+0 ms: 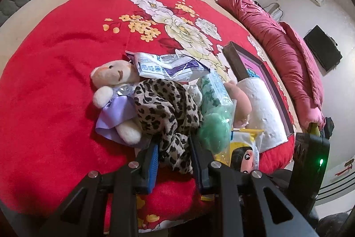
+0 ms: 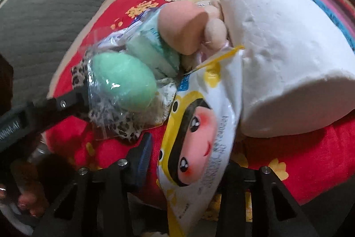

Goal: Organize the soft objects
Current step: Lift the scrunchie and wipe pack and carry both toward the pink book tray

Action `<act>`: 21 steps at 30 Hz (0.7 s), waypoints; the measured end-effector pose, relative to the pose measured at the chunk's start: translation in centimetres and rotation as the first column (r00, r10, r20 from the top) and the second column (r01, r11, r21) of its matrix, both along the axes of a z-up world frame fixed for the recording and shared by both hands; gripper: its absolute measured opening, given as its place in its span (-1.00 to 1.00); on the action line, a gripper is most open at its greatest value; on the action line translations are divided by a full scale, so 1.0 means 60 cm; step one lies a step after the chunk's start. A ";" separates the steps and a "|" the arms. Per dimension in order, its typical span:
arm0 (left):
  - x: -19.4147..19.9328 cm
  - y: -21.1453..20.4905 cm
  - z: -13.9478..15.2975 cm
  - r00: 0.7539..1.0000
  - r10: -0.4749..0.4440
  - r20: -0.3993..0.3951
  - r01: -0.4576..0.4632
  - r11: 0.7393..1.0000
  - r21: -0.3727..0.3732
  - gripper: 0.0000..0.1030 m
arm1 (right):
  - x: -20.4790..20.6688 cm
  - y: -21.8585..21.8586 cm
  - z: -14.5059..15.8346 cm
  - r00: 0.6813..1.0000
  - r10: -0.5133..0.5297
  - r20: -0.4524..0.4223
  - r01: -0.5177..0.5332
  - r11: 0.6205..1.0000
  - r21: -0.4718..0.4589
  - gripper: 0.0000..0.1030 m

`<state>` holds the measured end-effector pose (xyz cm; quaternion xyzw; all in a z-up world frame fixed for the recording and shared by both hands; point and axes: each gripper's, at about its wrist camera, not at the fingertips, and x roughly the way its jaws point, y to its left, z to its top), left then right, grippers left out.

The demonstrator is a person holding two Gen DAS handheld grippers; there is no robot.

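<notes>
- Pick-up step: both tools are down in the pile of soft stuff near the bed's [image 1: 55, 63] front edge.
- Left hand-held gripper [image 1: 174, 148] has its pads pinching the leopard scarf [image 1: 164, 103], which lies between the teddy [image 1: 115, 90] and the green puff [image 1: 216, 128].
- Right hand-held gripper [image 2: 188, 161] looks clamped on the wipes pack [image 2: 199, 137]; only one pad shows, the pack hides the other, so that's my read, not certain.
- The pack lies against the white roll [image 2: 277, 63], near the bed's front edge.
- Next, I'd guess: lift both clear without dragging the puff bag or the teddy, then sort them.
</notes>
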<state>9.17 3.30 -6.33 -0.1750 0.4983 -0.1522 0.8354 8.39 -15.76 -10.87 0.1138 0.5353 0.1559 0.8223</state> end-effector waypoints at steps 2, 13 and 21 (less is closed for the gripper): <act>-0.001 -0.001 0.001 1.000 -0.003 0.005 0.003 1.000 0.006 -0.49 | -0.002 -0.003 0.006 1.000 -0.009 0.018 0.009 1.000 -0.020 -0.49; -0.009 0.004 0.008 0.998 -0.014 0.065 0.015 1.000 -0.004 -0.76 | -0.039 -0.004 0.072 0.984 0.048 0.173 -0.032 0.995 -0.094 -0.66; -0.035 0.028 0.067 0.966 0.043 0.256 -0.038 0.999 -0.027 -0.79 | -0.049 -0.022 0.131 0.949 0.033 0.312 -0.011 0.997 -0.074 -0.66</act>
